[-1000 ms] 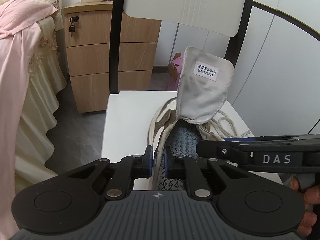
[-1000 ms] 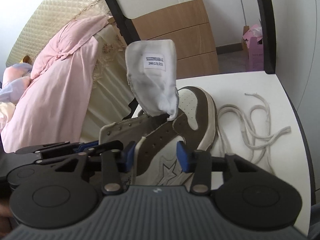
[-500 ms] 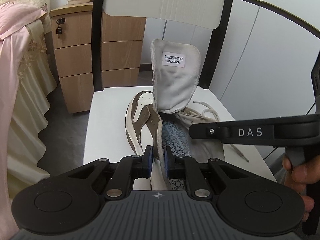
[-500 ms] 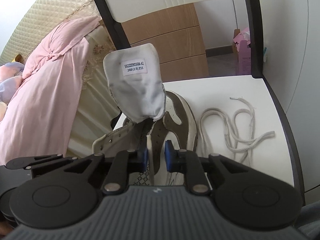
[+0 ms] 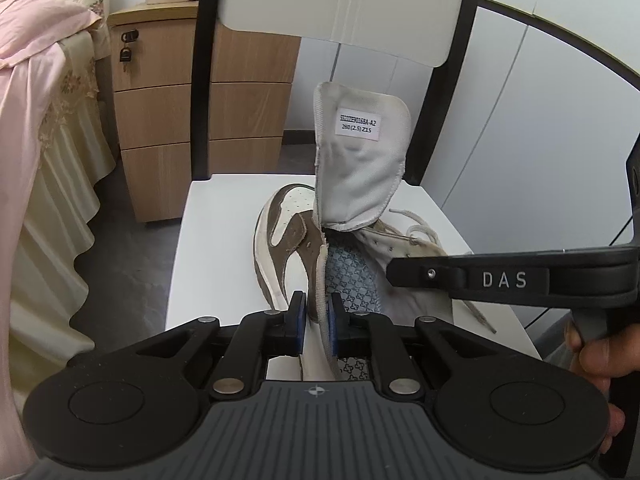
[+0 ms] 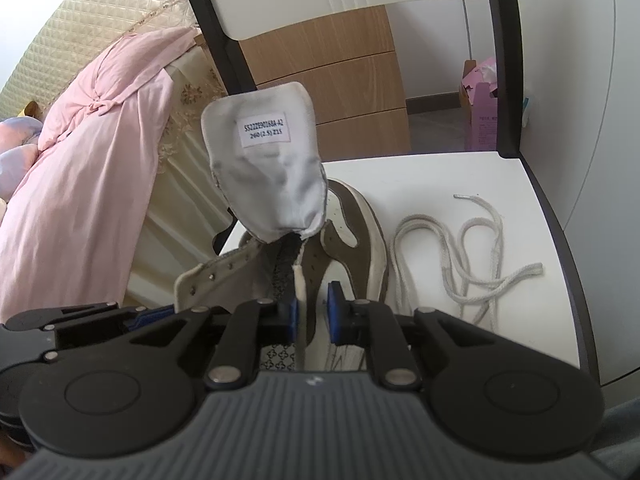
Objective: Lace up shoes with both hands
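1. The left gripper (image 5: 316, 322) has its jaws clenched on the left collar edge of the shoe (image 5: 286, 240), blue pads pressing the flap from both sides.
2. The right gripper (image 6: 311, 316) has its jaws pinched on the opposite eyelet flap, which stands between the blue pads.
3. The shoe, brown and white, lies on the white seat of a chair (image 6: 460, 176), spread open with its tongue (image 6: 264, 164) upright.
4. A loose shoelace (image 6: 460, 248) lies coiled on the seat just beside the shoe's right side.
5. A wooden drawer cabinet (image 5: 160, 120) stands behind the chair, pink bedding (image 6: 88, 168) to the left.
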### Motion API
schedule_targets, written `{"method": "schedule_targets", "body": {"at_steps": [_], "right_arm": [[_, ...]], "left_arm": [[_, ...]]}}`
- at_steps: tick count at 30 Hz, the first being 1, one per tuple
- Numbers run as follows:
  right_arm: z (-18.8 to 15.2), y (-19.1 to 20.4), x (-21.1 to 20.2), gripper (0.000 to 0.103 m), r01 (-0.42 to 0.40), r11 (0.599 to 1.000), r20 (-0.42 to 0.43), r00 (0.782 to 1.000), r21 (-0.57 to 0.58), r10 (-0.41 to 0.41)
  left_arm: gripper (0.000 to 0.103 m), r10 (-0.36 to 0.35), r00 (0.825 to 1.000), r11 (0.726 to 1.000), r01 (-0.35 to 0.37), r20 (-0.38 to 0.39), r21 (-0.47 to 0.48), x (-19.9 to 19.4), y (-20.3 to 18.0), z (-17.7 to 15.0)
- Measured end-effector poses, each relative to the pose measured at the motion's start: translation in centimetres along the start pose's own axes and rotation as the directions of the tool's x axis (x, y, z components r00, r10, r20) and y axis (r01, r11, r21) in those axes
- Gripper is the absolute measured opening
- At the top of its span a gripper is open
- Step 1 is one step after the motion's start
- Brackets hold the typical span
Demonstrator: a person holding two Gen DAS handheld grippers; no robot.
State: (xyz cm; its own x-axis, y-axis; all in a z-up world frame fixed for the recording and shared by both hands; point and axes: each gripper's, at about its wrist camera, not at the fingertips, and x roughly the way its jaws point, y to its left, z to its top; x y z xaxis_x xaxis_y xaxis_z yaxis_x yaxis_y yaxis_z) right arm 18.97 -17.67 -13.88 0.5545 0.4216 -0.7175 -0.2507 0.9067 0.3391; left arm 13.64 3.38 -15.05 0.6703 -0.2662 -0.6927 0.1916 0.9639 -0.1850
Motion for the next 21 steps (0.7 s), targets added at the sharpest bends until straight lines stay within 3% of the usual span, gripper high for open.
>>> {"method": "schedule_targets", "body": {"at_steps": [10, 14, 18, 19, 21], "right_arm": [[0.0, 0.2, -0.3, 0.016, -0.011, 0.999, -0.001, 1.0, -0.033, 0.011], [0.3, 0.3, -1.3, 0.018, -0.037, 0.996, 0.007, 0.999, -0.085, 0.038], [3.0, 1.8, -3.2, 0.019, -0.039, 0.975, 0.053, 0.997, -0.22, 0.052], [3.7, 2.2, -3.7, 0.02, -0.038, 0.967, 0.065, 0.996, -0.254, 0.057], [5.1, 3.0, -4.7, 0.038, -0.035, 0.947, 0.087, 0.994, -0.321, 0.067]], "left_arm": [[0.013, -0.024, 1.0, 1.0, 0.024, -0.011, -0.007, 0.1, 0.6, 0.2], [0.013, -0.03, 0.999, 1.0, 0.03, -0.012, 0.003, 0.2, 0.6, 0.2], [0.013, -0.029, 0.999, 1.0, 0.029, -0.013, 0.009, 0.2, 0.6, 0.2], [0.013, -0.029, 0.999, 1.0, 0.029, -0.013, 0.011, 0.2, 0.5, 0.2], [0.013, -0.028, 0.999, 1.0, 0.029, -0.014, 0.011, 0.2, 0.5, 0.2]]}}
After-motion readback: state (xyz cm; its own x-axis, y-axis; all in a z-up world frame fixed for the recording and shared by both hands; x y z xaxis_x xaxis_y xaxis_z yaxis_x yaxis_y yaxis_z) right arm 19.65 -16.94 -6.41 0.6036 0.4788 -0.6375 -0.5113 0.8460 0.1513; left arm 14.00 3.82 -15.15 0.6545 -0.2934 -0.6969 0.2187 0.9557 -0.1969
